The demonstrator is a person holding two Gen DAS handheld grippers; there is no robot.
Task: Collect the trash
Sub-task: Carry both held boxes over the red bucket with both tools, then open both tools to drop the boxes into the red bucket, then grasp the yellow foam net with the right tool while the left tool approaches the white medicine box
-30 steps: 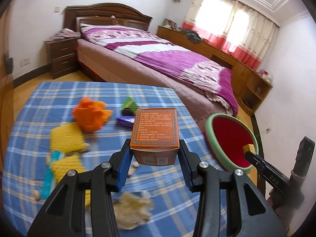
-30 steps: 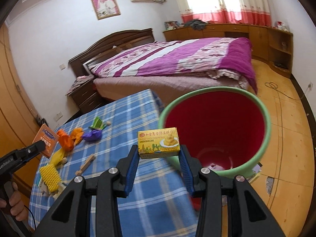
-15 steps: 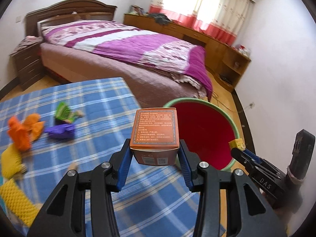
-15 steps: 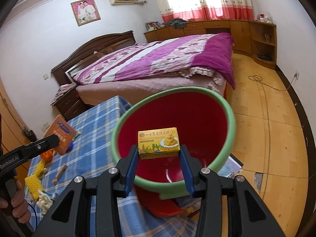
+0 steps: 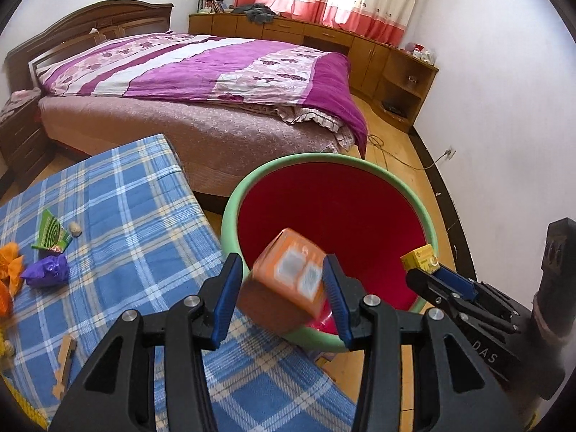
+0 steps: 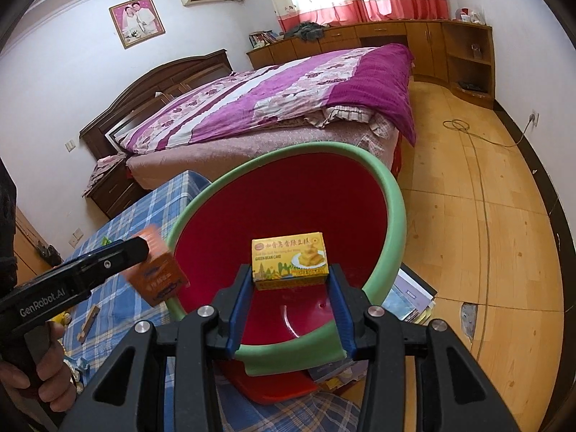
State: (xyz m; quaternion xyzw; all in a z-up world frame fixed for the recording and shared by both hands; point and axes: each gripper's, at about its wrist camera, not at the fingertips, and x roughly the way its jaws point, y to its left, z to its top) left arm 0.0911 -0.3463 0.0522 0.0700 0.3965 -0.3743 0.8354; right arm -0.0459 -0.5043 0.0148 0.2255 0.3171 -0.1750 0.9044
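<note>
A: Hovering over the red bin, the left claw has its pads partly apart; the orange box, tilted and blurred, sits between them, grip uncertain.

B: Right claw clamps the yellow cake box above the bin's green rim, beside the checked worktop.

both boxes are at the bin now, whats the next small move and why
Probably open the right gripper so the green bean cake box drops. It sits level between the pads, over the red inside of the green-rimmed bin. The orange box is already tilted and blurred in the left gripper, over the bin's near rim.
</note>
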